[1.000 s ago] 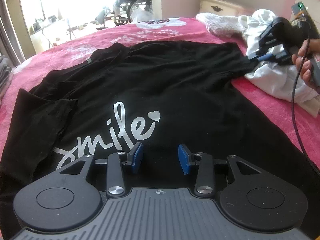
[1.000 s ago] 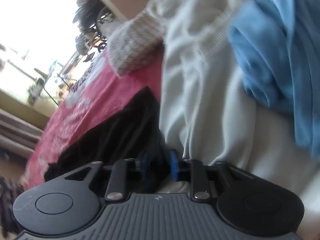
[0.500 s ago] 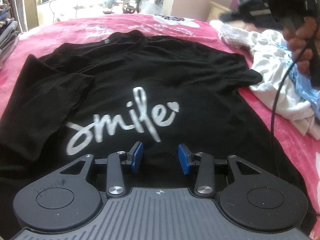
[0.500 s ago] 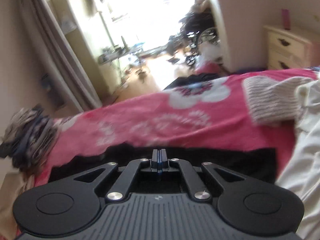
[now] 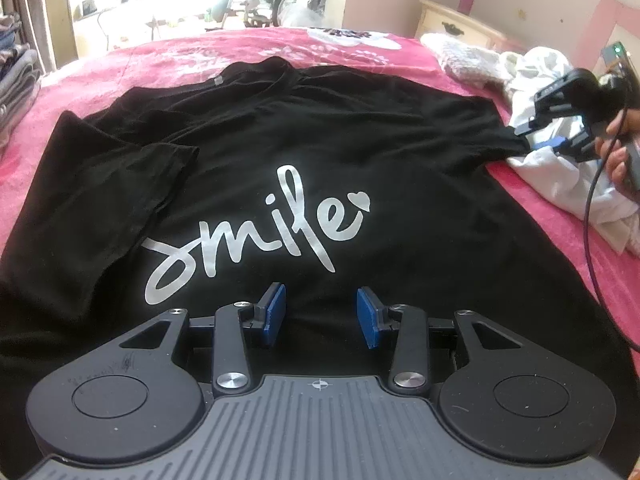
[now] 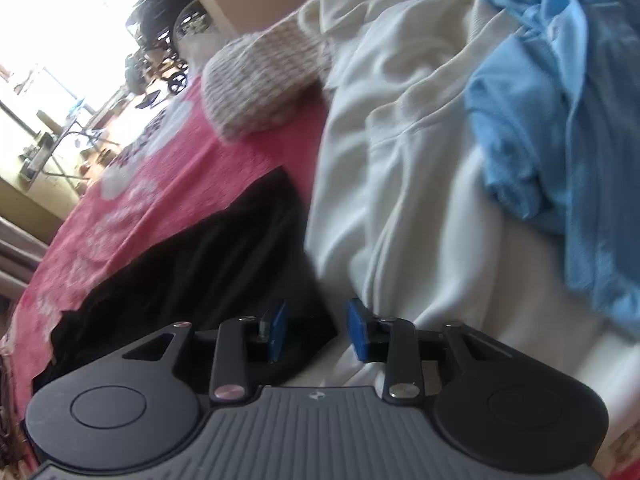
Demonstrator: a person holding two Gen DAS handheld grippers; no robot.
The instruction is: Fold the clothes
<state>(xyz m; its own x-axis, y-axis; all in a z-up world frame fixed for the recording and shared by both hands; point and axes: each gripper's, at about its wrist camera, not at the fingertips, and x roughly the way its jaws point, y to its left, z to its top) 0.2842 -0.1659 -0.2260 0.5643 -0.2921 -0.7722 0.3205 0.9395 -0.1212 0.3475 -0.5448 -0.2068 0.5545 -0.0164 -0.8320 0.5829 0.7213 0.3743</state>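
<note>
Black cotton T-shirt (image 5: pixel 304 152) flat on pink blanket (image 5: pixel 168 52); left gripper (image 5: pixel 321 316) gaping, empty; right gripper (image 6: pixel 316 330) spread wide at sleeve, gripping nothing.

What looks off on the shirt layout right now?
The black T-shirt lies face up and mostly flat, but its left sleeve is already folded in while the right sleeve lies out against the unfolded white garment. Both claws are open.

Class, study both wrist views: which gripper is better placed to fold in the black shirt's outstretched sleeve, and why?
Right. The right gripper is open at the edge of that sleeve of the black shirt, beside the white garment. The left gripper, also open, hovers mid-shirt near the hem, far from it.
</note>
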